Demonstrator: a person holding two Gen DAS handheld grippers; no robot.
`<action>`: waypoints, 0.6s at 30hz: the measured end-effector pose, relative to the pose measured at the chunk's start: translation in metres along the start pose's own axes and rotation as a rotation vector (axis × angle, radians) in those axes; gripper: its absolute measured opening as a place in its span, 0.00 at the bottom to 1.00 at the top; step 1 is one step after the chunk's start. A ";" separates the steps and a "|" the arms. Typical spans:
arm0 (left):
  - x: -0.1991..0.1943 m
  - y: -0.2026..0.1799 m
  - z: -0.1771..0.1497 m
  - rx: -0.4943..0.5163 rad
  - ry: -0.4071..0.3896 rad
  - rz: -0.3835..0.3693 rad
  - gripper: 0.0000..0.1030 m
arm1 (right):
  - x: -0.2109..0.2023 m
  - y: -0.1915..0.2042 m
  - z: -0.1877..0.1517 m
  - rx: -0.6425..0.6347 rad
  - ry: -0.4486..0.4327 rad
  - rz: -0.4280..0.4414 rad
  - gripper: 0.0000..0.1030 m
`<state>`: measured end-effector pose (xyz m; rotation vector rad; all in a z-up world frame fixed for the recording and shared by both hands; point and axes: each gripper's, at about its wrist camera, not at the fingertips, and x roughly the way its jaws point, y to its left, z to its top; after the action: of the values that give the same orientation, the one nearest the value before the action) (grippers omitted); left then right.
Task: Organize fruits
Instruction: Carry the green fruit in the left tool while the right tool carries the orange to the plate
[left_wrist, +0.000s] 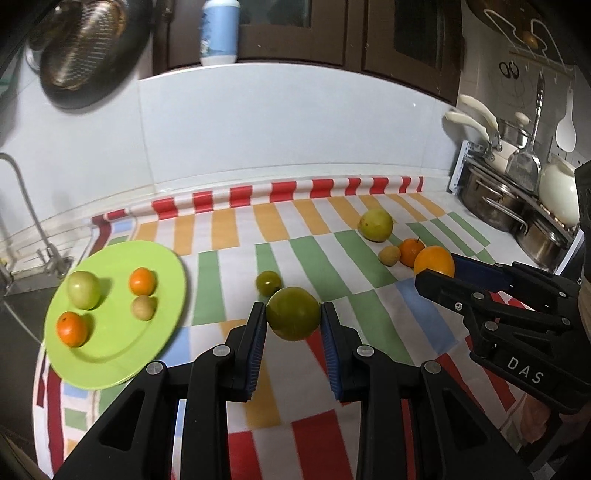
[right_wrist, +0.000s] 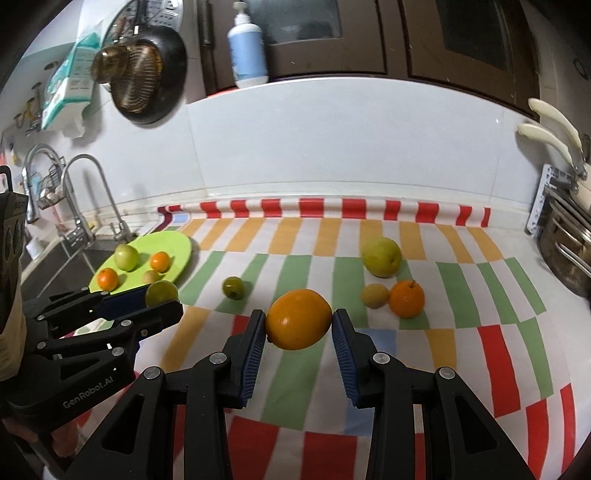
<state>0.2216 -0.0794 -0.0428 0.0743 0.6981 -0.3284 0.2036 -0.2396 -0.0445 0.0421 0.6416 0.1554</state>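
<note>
You have the left gripper (left_wrist: 293, 314) closed on a smooth dull-green fruit (left_wrist: 293, 313) near the green plate (left_wrist: 110, 365) at the left, seemingly bound there, while your right gripper (right_wrist: 298, 320) clasps the glossy orange (right_wrist: 298, 319), probably lifted clear of the striped cloth (right_wrist: 461, 314).

The left wrist camera sat just behind the left gripper (left_wrist: 293, 314), looking forward and slightly down across the striped cloth (left_wrist: 332, 258) toward the white backsplash (left_wrist: 277, 129), close to the counter. The right wrist camera looked the same way from behind the right gripper (right_wrist: 298, 321), set further right. Both views shared the green plate (left_wrist: 147, 332), the cloth and the backsplash, and each saw the other gripper at its edge.
</note>
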 end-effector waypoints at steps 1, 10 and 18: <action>-0.003 0.002 -0.001 -0.003 -0.003 0.004 0.29 | -0.002 0.004 0.001 -0.005 -0.004 0.006 0.37; -0.032 0.024 -0.007 -0.020 -0.037 0.041 0.29 | -0.012 0.036 0.003 -0.037 -0.031 0.044 0.37; -0.049 0.048 -0.010 -0.030 -0.051 0.074 0.29 | -0.013 0.062 0.007 -0.062 -0.053 0.074 0.37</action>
<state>0.1955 -0.0191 -0.0214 0.0632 0.6483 -0.2481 0.1892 -0.1801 -0.0252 0.0104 0.5819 0.2444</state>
